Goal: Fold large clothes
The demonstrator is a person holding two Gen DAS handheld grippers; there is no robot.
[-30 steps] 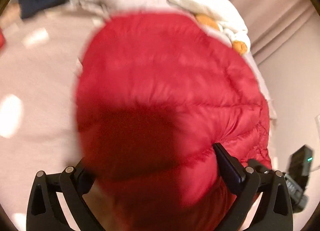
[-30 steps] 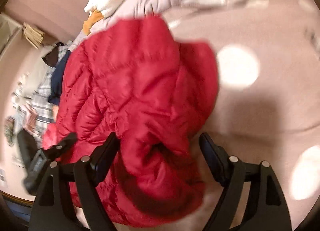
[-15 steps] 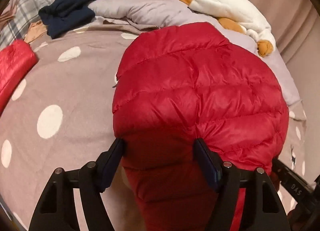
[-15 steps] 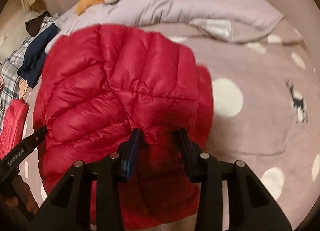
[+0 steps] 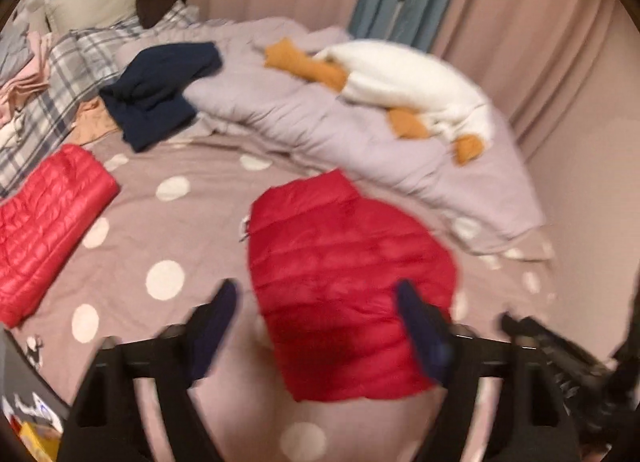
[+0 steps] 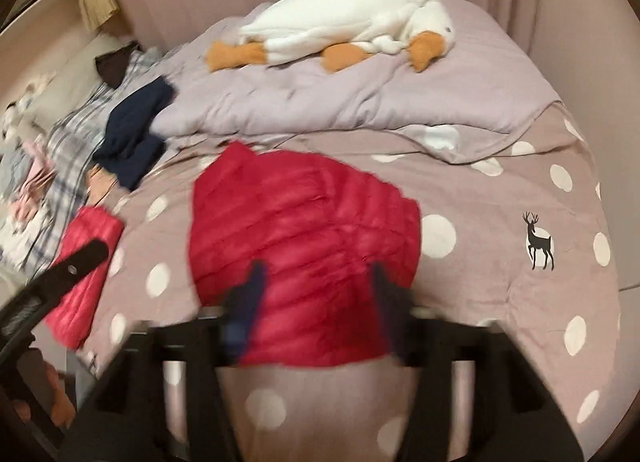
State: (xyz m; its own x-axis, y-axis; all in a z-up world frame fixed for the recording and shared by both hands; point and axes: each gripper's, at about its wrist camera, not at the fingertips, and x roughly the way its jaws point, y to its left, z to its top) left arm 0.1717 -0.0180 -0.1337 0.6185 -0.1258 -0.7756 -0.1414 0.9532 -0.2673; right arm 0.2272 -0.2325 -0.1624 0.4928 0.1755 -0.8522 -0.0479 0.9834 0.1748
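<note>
Now the red puffer jacket (image 5: 344, 282) lies folded on the bed (image 5: 180, 230), a flat packet just ahead of both sets of fingers, its near hem between them in each wrist view. Left gripper (image 5: 320, 326): fingers wide apart, nothing held, raised off the fabric. Right gripper (image 6: 316, 298): fingers also apart & empty, jacket showing through the gap. Both views blurred, so can't tell if any tip brushes the cloth.

Looks like a release w/ the fold done or nearly. To finish well: back straight off w/o snagging the hem, since slick puffy fabric probably springs open. If edges lift, press flat w/ spread fingers.

Beyond the fingers to the left: second red folded jacket (image 5: 48, 222), likely the pile to match. Farther ahead, navy garment (image 5: 160, 90), lilac duvet (image 5: 320, 122) & plush goose (image 6: 344, 26) on it
</note>
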